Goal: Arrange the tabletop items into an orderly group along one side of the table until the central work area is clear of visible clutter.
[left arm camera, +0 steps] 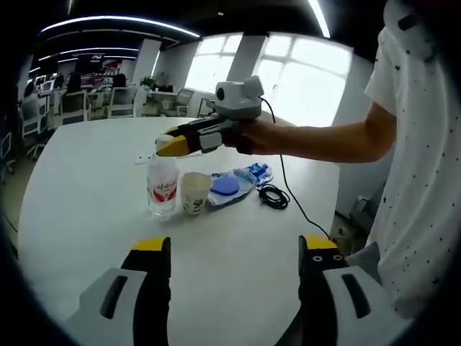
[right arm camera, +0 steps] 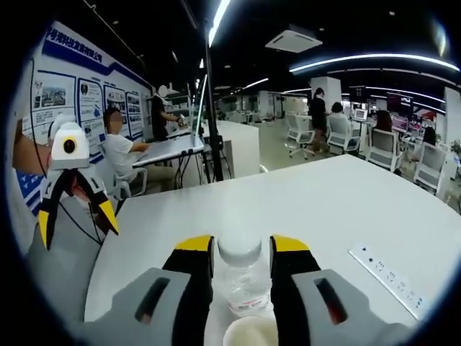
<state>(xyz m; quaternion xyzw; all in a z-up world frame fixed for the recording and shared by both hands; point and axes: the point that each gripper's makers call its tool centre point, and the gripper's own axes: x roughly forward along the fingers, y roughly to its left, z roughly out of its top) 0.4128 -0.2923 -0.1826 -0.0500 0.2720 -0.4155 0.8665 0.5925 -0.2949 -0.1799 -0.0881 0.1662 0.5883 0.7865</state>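
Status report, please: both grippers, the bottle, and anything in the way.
Right gripper closed around water bottle neck. Left gripper open, hanging back. Paper cup beside bottle, blue packet and black cable beyond.

Rows of white office chairs [right arm camera: 382, 148] and desks fill the open room behind the round table. Blue-and-white information posters [right arm camera: 68, 94] cover one wall, bright windows [left arm camera: 302, 90] another, and long ceiling strip lights [right arm camera: 360, 61] glow overhead.

Daylight is pouring through the windows [left arm camera: 288, 79], blowing them out to white glare. Ceiling strips [right arm camera: 374, 61] are glowing against a dark ceiling. The table [left arm camera: 94, 194] is shining evenly, shadows staying faint. Fisheye is bending edges; far desks are blurring.
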